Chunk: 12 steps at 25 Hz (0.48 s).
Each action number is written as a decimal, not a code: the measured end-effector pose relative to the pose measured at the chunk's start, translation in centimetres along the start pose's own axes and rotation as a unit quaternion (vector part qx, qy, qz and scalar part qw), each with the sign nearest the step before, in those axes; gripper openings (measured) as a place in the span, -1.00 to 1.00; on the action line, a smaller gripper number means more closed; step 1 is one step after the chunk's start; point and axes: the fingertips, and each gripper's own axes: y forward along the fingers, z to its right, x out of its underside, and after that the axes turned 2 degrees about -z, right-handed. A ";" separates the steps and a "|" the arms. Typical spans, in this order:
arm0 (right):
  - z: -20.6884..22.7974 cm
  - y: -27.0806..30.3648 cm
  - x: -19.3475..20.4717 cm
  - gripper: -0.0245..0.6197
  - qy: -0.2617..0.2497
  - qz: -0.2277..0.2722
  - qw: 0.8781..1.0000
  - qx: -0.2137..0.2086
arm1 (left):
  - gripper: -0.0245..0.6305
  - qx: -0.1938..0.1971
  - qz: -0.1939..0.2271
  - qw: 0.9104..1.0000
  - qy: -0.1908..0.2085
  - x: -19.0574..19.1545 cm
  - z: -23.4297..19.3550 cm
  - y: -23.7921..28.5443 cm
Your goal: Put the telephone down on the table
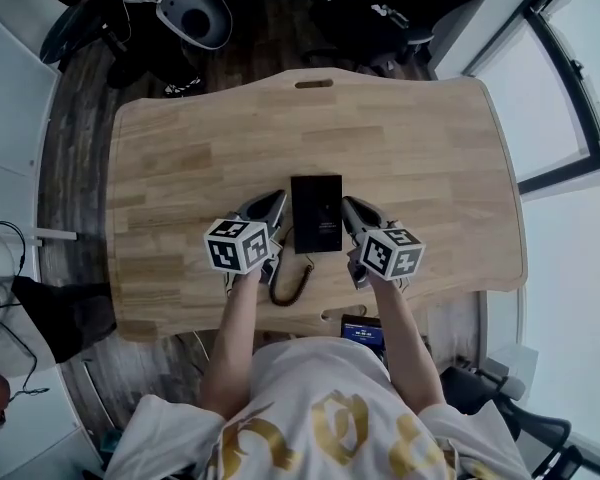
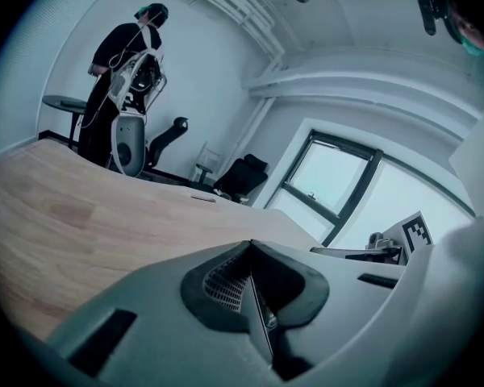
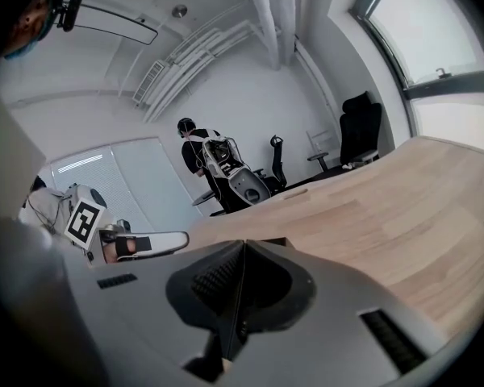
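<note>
Shirt [image 1: 310,418], white with gold print, fills the near edge of the head view; both forearms reach forward over the table [image 1: 180,148]. Left gripper [image 1: 278,200]: jaws together, nothing between them. Right gripper [image 1: 348,206]: jaws together, likewise empty. Telephone [image 1: 316,214], black, lies flat on the table between the two grippers, just beside each tip; contact cannot be confirmed. Coiled cord [image 1: 292,286] runs from its near end toward the person. Small lit device [image 1: 363,330] shows at the near table edge, beside the right forearm.
</note>
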 end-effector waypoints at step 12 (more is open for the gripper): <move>-3.4 -4.5 -1.1 -0.87 -0.043 0.060 0.997 0.019 | -0.90 -0.021 0.063 0.995 0.079 -1.6 3.6 -5.2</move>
